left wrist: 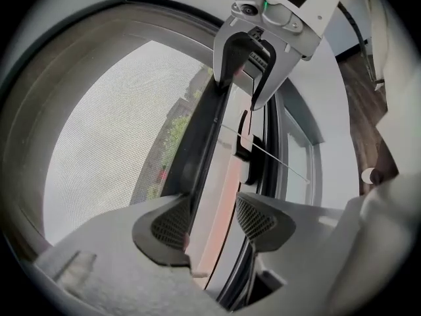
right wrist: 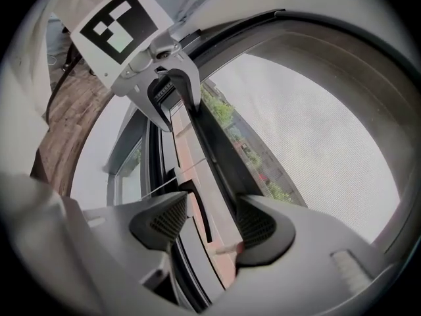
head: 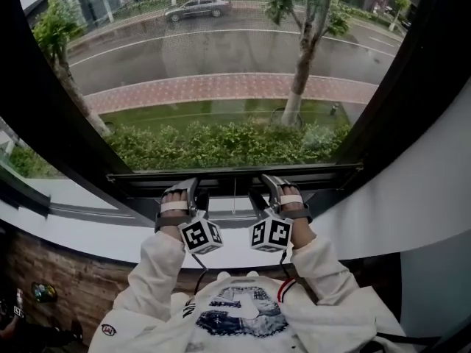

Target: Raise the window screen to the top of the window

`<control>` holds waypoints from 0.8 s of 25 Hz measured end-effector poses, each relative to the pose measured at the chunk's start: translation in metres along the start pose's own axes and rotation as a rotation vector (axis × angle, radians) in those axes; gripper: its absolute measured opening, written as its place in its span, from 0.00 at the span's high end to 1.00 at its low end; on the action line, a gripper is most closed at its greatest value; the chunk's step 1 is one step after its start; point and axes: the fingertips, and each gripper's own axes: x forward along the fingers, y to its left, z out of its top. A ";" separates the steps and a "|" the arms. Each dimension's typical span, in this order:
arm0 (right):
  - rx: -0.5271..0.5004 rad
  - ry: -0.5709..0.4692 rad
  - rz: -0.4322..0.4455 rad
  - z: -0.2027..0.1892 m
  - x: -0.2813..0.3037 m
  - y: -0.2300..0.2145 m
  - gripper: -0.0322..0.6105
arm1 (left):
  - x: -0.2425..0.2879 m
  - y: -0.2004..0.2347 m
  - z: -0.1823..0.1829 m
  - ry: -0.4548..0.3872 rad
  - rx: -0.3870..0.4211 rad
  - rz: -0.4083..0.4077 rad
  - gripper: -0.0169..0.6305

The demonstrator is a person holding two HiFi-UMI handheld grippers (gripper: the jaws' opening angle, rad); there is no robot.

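The window screen (head: 221, 57) is a fine grey mesh over the pane, and its dark bottom bar (head: 228, 173) lies low across the window in the head view. My left gripper (head: 193, 193) and right gripper (head: 271, 187) sit side by side on that bar, near its middle. In the left gripper view my left gripper (left wrist: 214, 222) straddles the bar (left wrist: 200, 143), with the mesh (left wrist: 112, 130) to its left and the right gripper (left wrist: 243, 78) farther along. In the right gripper view my right gripper (right wrist: 210, 224) clasps the bar (right wrist: 210, 150), beside the mesh (right wrist: 316, 143).
A white sill (head: 88, 230) runs below the window, with the dark window frame (head: 401, 94) at the right. A black latch (left wrist: 245, 143) and a thin cord (left wrist: 276, 160) sit just inside the bar. White sleeves (head: 154, 271) and wooden floor (head: 66, 285) are below.
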 end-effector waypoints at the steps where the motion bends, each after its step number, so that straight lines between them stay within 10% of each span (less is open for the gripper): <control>1: 0.003 -0.002 -0.005 0.002 -0.002 -0.002 0.58 | -0.002 0.002 0.001 -0.002 -0.001 0.004 0.64; 20: -0.021 -0.047 -0.135 0.028 -0.015 -0.058 0.59 | -0.018 0.058 0.020 -0.058 -0.005 0.107 0.64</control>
